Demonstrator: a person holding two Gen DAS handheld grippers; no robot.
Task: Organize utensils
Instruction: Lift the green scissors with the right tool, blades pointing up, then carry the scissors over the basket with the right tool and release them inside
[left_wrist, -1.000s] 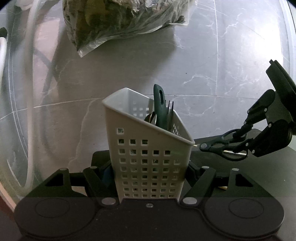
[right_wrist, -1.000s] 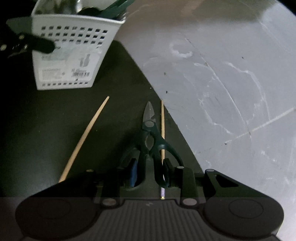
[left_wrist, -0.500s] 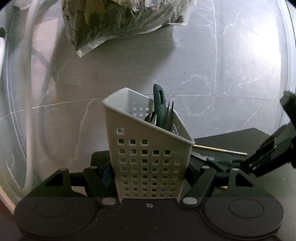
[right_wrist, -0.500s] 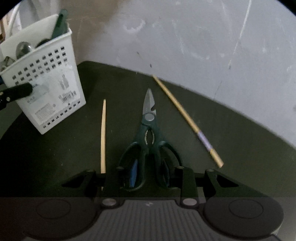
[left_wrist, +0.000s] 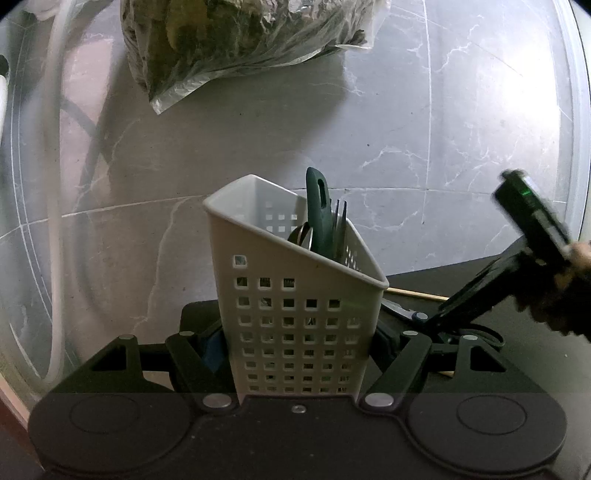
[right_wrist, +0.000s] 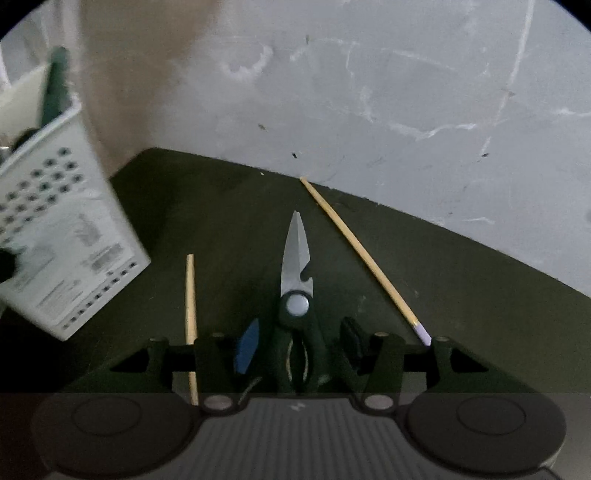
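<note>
My left gripper (left_wrist: 297, 343) is shut on a white perforated utensil caddy (left_wrist: 295, 314), which stands tilted on a dark mat (right_wrist: 461, 295). Inside it are a dark green handle (left_wrist: 317, 214), a fork (left_wrist: 340, 229) and a spoon (left_wrist: 301, 236). In the right wrist view the caddy (right_wrist: 62, 243) sits at the left. My right gripper (right_wrist: 299, 343) points down at the mat and its jaws are opening. Dark-handled scissors (right_wrist: 295, 258) lie between them, blades pointing away, with a gap on each side of the handles. A chopstick lies on either side of the scissors (right_wrist: 190, 295) (right_wrist: 362, 254).
A plastic bag of leafy greens (left_wrist: 240, 44) lies at the back of the grey marble counter (left_wrist: 406, 129). A white hose (left_wrist: 51, 184) curves along the left edge. A person's hand (left_wrist: 569, 288) holds the right gripper at the right of the caddy.
My right gripper has rolled, dropped toward the mat and spread its jaws away from the scissor handles. The scissors now lie flat on the mat. My left gripper and the caddy have not moved.
</note>
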